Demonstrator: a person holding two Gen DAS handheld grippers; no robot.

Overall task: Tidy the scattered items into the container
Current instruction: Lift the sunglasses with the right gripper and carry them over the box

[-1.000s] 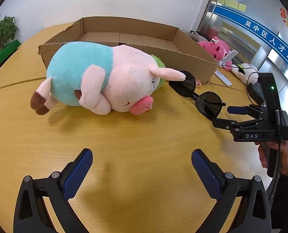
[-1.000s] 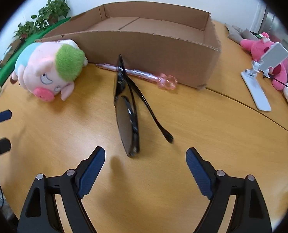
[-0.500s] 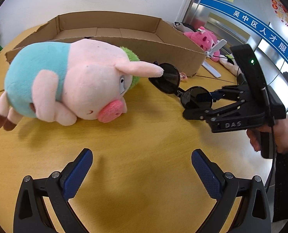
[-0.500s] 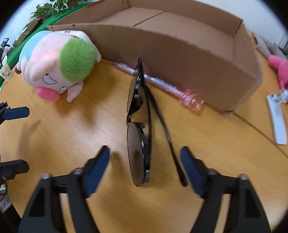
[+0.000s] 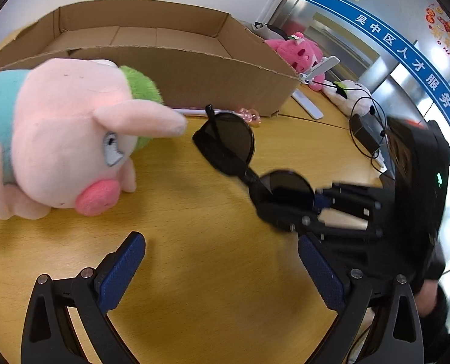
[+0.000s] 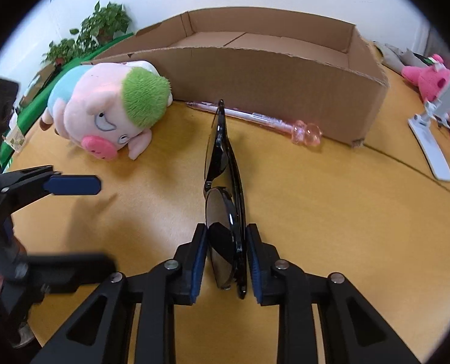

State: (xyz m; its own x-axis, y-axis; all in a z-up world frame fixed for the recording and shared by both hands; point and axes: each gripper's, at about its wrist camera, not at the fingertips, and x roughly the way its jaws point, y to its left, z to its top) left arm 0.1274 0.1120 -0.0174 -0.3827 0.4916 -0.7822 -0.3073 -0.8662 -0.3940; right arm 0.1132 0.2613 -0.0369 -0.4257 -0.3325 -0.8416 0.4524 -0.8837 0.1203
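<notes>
Black sunglasses (image 6: 225, 182) stand folded on the wooden table, also in the left wrist view (image 5: 228, 142). My right gripper (image 6: 226, 261) is shut on their near lens; it shows in the left wrist view (image 5: 309, 203). A pink pig plush (image 5: 67, 139) with a green tuft and teal shirt lies left of them, also in the right wrist view (image 6: 109, 115). A pink pen (image 6: 255, 118) lies against the open cardboard box (image 6: 270, 69). My left gripper (image 5: 221, 270) is open and empty over bare table, near the pig's snout.
A pink plush (image 6: 434, 82) and a white phone stand (image 6: 431, 148) sit right of the box. Cables and a white plush (image 5: 355, 100) lie at the far right. Potted plants (image 6: 88, 36) stand behind the table's left edge.
My right gripper moved forward and closed on the sunglasses' near lens. My left gripper moved right and closer to the pig plush, still open.
</notes>
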